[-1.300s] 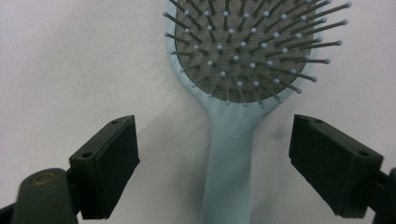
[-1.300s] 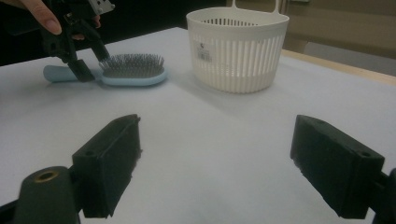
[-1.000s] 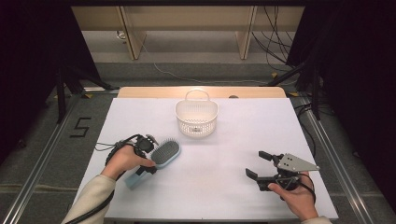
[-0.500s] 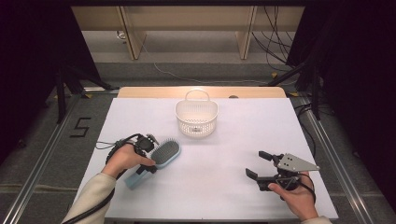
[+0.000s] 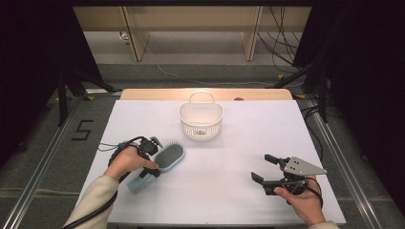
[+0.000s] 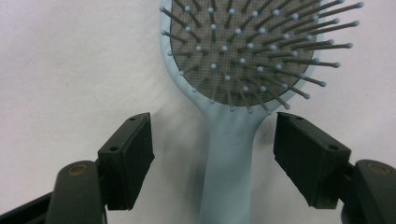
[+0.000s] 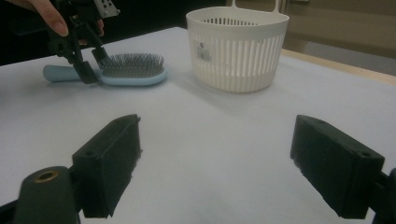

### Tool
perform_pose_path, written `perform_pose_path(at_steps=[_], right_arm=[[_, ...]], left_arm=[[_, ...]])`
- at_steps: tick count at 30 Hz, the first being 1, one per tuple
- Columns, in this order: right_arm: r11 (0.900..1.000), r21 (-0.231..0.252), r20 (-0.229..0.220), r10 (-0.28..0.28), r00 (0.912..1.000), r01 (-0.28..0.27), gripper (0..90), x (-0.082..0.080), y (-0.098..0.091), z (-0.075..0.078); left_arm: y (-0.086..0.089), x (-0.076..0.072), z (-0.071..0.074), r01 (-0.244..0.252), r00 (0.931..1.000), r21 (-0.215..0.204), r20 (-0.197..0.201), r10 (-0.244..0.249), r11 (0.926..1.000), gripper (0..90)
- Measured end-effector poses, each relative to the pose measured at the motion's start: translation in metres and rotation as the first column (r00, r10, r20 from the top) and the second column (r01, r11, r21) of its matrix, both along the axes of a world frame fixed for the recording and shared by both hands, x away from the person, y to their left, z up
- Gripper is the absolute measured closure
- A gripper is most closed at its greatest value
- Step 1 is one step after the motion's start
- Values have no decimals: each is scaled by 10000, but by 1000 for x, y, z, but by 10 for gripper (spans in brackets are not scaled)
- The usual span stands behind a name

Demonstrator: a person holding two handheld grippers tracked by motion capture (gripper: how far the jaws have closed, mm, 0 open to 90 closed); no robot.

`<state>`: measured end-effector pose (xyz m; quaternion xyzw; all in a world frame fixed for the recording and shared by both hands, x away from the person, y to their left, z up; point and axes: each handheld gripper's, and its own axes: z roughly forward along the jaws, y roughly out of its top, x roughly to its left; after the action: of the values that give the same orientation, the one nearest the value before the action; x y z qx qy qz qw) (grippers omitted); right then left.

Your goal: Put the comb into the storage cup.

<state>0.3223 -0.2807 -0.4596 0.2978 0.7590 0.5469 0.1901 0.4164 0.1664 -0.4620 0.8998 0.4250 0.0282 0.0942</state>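
Note:
A light blue hairbrush lies bristles up on the white table, at the left. My left gripper points down over its neck. In the left gripper view the handle runs between the jaws of my left gripper. They have just been closing, and a gap still shows on each side, so it is open. My right gripper is held near the front right edge, open with nothing between its fingers. The right gripper view shows the hairbrush and my left gripper beyond my right gripper.
A white slotted basket with a handle stands at the back middle of the table, and the basket also shows in the right gripper view. Metal rails run along both sides of the table, and cables lie on the floor behind it.

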Motion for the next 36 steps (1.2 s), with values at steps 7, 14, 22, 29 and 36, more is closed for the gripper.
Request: perform_pose_path(at_steps=[7,14,22,29,36], right_arm=[[10000,-9,-6,-4,10000,4,167,0,0,0],[10000,6,-6,9,10000,-9,167,0,0,0],[10000,-21,-14,-6,10000,6,167,0,0,0],[10000,-22,-13,1,10000,-1,167,0,0,0],[10000,-34,-10,3,10000,-3,167,0,0,0]], left_arm=[[-1,2,0,147,9997,39,-198,-146,9999,303],[-3,4,-1,269,9990,104,-368,-265,9996,341],[-5,4,-1,461,9976,139,-515,-453,9988,390],[-8,4,-1,545,9973,292,-502,-530,9981,434],[-9,5,-1,659,9966,429,-528,-636,9969,468]])
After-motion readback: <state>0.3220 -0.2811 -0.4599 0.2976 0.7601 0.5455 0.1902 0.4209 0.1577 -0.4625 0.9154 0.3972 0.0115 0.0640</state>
